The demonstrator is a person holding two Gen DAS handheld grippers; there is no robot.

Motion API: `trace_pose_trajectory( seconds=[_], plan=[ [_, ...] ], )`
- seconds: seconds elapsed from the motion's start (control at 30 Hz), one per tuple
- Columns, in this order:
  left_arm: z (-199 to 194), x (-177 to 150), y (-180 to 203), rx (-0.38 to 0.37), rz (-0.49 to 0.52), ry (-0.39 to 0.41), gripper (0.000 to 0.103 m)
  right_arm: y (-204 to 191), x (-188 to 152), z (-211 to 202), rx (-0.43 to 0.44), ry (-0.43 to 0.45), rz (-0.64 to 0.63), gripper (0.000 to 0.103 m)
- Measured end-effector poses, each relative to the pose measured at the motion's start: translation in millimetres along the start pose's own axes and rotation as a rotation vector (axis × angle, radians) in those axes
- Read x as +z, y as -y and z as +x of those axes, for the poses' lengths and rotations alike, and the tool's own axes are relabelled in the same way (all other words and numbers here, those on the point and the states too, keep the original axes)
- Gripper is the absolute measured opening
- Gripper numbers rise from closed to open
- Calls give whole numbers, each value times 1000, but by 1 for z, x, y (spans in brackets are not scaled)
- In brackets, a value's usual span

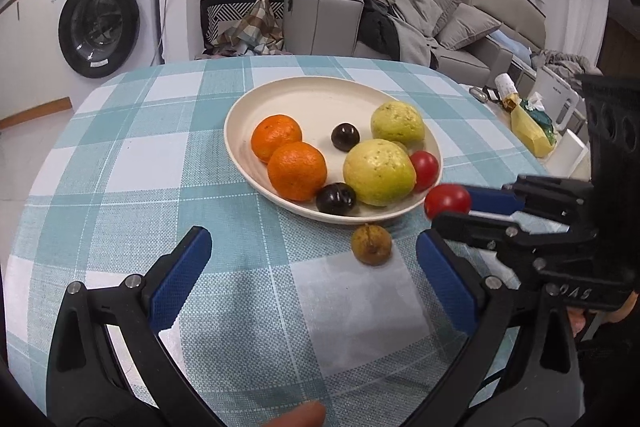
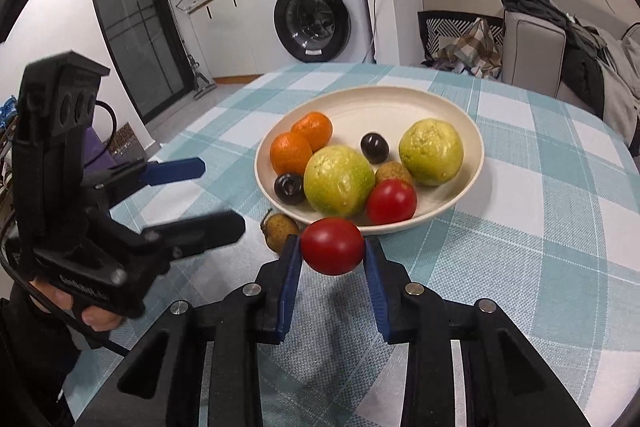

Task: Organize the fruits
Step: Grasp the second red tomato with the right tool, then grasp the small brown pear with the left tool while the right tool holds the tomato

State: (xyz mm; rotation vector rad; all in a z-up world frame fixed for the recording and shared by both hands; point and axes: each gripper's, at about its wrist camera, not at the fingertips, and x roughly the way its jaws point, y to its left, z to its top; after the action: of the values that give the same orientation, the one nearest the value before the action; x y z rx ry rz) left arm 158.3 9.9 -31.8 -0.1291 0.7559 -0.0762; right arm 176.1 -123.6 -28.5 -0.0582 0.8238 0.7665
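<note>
A cream plate (image 1: 280, 95) (image 2: 400, 103) on the checked tablecloth holds two oranges (image 1: 296, 170), two yellow-green guavas (image 1: 378, 171), two dark plums (image 1: 345, 136), a red tomato (image 1: 425, 169) and a small brown fruit (image 2: 394, 172). My right gripper (image 2: 332, 247) (image 1: 452, 205) is shut on a second red tomato (image 2: 332, 246), held just above the table at the plate's near rim. A brown longan (image 1: 371, 243) (image 2: 280, 231) lies on the cloth beside the plate. My left gripper (image 1: 312, 259) (image 2: 216, 195) is open and empty, short of the longan.
The table (image 1: 120, 155) drops off at its round far edge. A washing machine (image 1: 104, 11), a chair with cloth (image 1: 244, 23) and a grey sofa (image 1: 452, 23) stand beyond. A side table with yellow packaging (image 1: 532, 131) is at the right.
</note>
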Motion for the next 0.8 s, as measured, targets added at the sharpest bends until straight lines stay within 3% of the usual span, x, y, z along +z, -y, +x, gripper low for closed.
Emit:
trace_pose_trajectory(
  seconds=[0.1,0.2,0.37,0.6,0.7,0.77,0.8],
  plan=[
    [6,-2,6,-25,16,-42,102,1,3,-10,1,52,5,33],
    [9,-4,12,-79,24,-61,95,3,6,-21,-14,126,21,33],
    [15,-7,21,-92,63,-87,68,10,10,-25,-48,168,55,33],
    [26,-5,23,-119,49,-114,51,15,12,-27,-54,171,79,33],
    [29,-4,26,-107,67,-128,38,14,10,-27,-55,169,75,33],
    [31,-4,27,-114,71,-136,23,13,10,-27,-50,169,75,33],
    [30,-4,27,-117,71,-135,23,13,10,-27,-48,169,73,33]
  ],
)
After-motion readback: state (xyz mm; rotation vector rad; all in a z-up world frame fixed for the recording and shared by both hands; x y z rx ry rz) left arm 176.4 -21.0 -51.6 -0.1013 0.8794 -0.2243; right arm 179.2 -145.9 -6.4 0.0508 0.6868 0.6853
